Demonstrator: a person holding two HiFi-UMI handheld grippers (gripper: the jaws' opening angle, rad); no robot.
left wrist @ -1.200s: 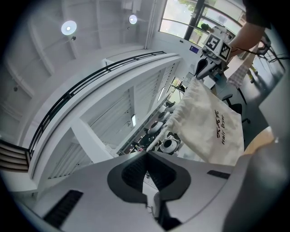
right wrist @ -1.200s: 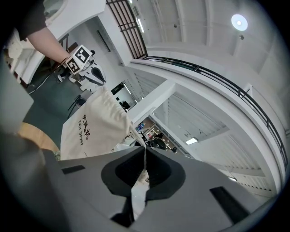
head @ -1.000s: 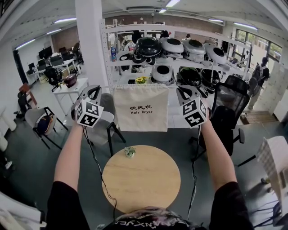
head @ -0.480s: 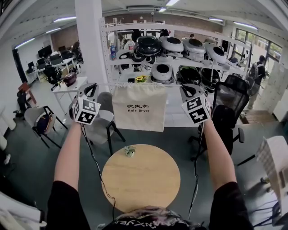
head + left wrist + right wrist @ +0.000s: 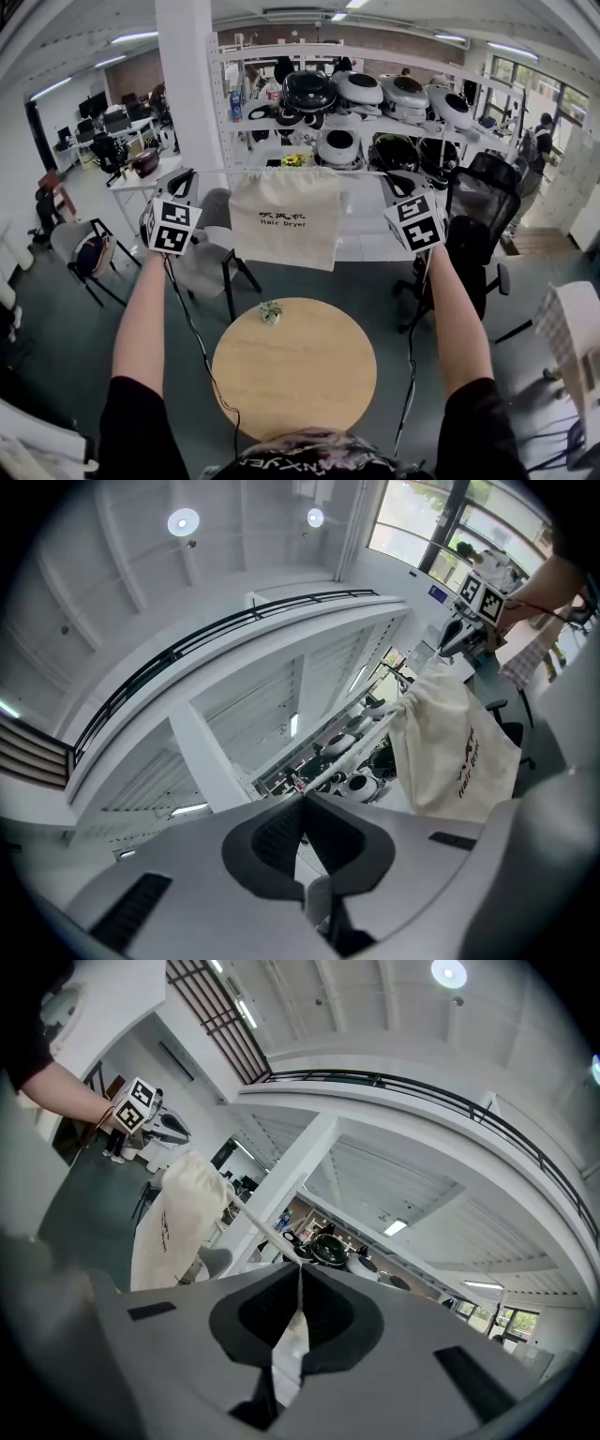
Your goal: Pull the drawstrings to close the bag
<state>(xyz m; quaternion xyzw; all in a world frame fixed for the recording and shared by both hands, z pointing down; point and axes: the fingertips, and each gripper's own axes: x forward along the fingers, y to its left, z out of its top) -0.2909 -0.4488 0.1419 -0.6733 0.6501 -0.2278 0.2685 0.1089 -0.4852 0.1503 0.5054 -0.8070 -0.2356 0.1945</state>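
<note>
The bag (image 5: 286, 217) hangs by its drawstrings (image 5: 217, 172) between the left gripper (image 5: 191, 175) and the right gripper (image 5: 390, 177), above the desk (image 5: 293, 375). A small plant (image 5: 270, 313) sits at the desk's far edge. Shelves (image 5: 375, 122) stand behind the bag.

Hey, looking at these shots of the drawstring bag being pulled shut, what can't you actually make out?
- Inside of the cream cloth drawstring bag: every view, the opaque cloth hides it.
- Small green thing on the round wooden table: head view, too small to identify.
- Bag's bottom edge: left gripper view, covered by the grey body of the left tongs.
</note>
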